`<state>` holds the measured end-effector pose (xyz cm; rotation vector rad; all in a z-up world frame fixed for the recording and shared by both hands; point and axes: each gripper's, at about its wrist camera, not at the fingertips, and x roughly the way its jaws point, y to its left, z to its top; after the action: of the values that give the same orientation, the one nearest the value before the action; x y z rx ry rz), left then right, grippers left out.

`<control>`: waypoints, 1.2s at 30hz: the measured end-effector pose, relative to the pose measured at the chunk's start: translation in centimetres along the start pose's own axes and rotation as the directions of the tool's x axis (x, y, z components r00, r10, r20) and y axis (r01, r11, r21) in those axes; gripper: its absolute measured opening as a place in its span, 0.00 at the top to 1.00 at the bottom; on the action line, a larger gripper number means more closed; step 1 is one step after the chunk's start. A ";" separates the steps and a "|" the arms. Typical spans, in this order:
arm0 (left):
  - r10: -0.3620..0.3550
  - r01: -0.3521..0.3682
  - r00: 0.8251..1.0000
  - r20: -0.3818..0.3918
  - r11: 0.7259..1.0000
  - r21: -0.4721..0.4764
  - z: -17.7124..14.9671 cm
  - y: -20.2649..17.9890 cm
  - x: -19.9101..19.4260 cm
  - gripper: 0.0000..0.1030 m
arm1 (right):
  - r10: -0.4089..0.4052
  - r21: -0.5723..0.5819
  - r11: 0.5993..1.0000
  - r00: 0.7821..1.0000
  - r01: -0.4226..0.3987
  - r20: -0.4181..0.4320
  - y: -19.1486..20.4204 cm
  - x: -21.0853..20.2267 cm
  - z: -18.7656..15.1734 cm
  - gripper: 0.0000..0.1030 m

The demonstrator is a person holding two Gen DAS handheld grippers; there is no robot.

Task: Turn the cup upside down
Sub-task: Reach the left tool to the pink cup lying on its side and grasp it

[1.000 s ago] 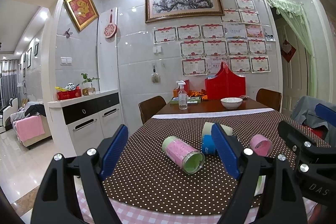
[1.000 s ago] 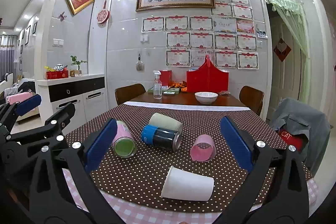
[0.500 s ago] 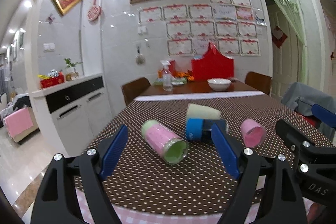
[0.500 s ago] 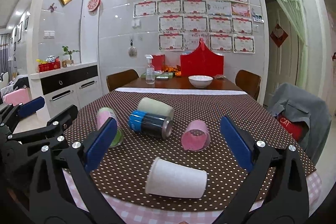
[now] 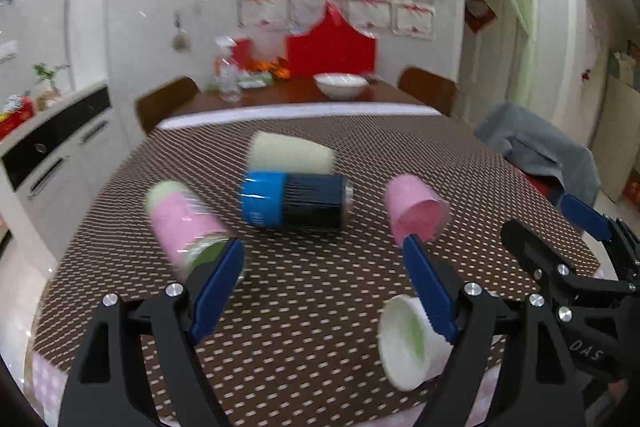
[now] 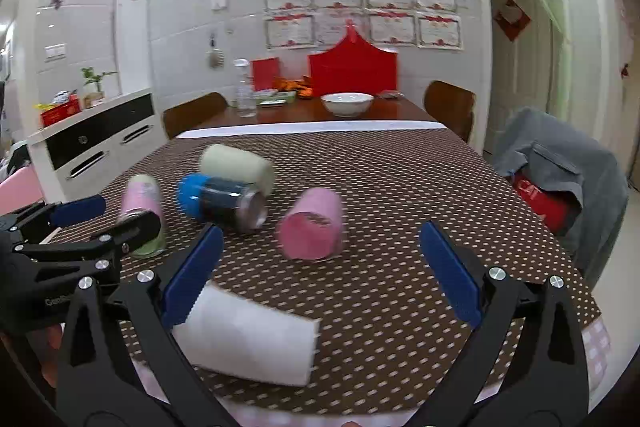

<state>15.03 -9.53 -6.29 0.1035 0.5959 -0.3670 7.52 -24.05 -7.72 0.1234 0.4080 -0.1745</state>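
Several cups lie on their sides on the dotted brown tablecloth (image 5: 320, 291). A white paper cup (image 6: 248, 341) lies nearest; in the left wrist view (image 5: 404, 343) its mouth faces me. Behind are a pink cup (image 6: 312, 229), a blue-and-black cup (image 6: 220, 201), a cream cup (image 6: 238, 167) and a pink-and-green cup (image 5: 184, 227). My left gripper (image 5: 326, 287) is open and empty above the cloth, in front of the blue cup. My right gripper (image 6: 320, 275) is open and empty, just above the white cup.
A white bowl (image 6: 347, 103), a spray bottle (image 6: 245, 95) and red boxes (image 6: 352, 69) stand on the bare wood at the far end. Chairs (image 6: 450, 107) flank the table. A grey jacket (image 6: 560, 171) hangs at the right. A white sideboard (image 6: 92, 135) is at the left.
Both grippers have moved forward and tilted down toward the cups, which now appear larger and closer. Both stay open and empty. The cups have not moved.
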 end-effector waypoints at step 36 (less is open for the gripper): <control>-0.221 0.192 0.822 -0.525 0.975 -0.111 6.5 -9.1 19.3 0.37 | -0.057 0.153 0.985 0.985 0.082 -0.165 -11.4 8.0 1.1 0.06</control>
<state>29.90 -25.19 -11.77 0.0894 1.1805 -0.5394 12.93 -36.52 -10.90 0.2826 0.5594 -0.2674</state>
